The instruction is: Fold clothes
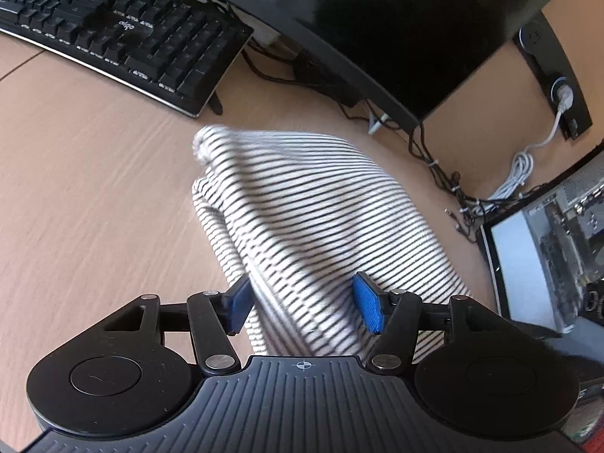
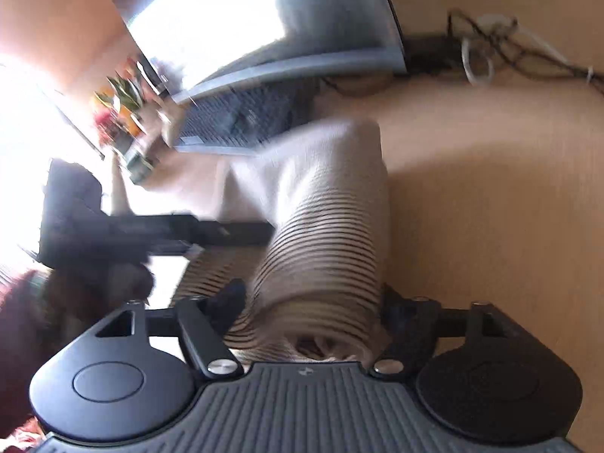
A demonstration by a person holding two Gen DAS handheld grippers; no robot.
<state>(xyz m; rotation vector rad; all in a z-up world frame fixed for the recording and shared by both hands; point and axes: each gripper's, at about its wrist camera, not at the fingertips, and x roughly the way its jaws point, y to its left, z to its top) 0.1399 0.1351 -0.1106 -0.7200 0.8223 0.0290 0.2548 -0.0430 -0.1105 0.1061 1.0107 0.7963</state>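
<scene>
The striped garment (image 1: 302, 204), white with thin black stripes, lies bunched on the wooden desk (image 1: 94, 188). It runs from the monitor's foot back between my left gripper's blue fingers (image 1: 368, 304). My left gripper (image 1: 304, 300) stands open and wide, with the cloth passing through the gap. In the right wrist view the same striped garment (image 2: 324, 234) rises as a thick blurred roll. My right gripper (image 2: 311, 302) is open, its dark fingers (image 2: 228, 300) set wide on either side of the roll. The right finger is partly hidden by cloth.
A black keyboard (image 1: 113, 26) sits at the far left and a dark monitor (image 1: 377, 19) just behind the garment. Tangled cables (image 1: 453, 188) and a white cord (image 1: 517, 173) lie at the right beside a computer case (image 1: 547, 249). A hand and dark red sleeve (image 2: 22, 321) show at the left.
</scene>
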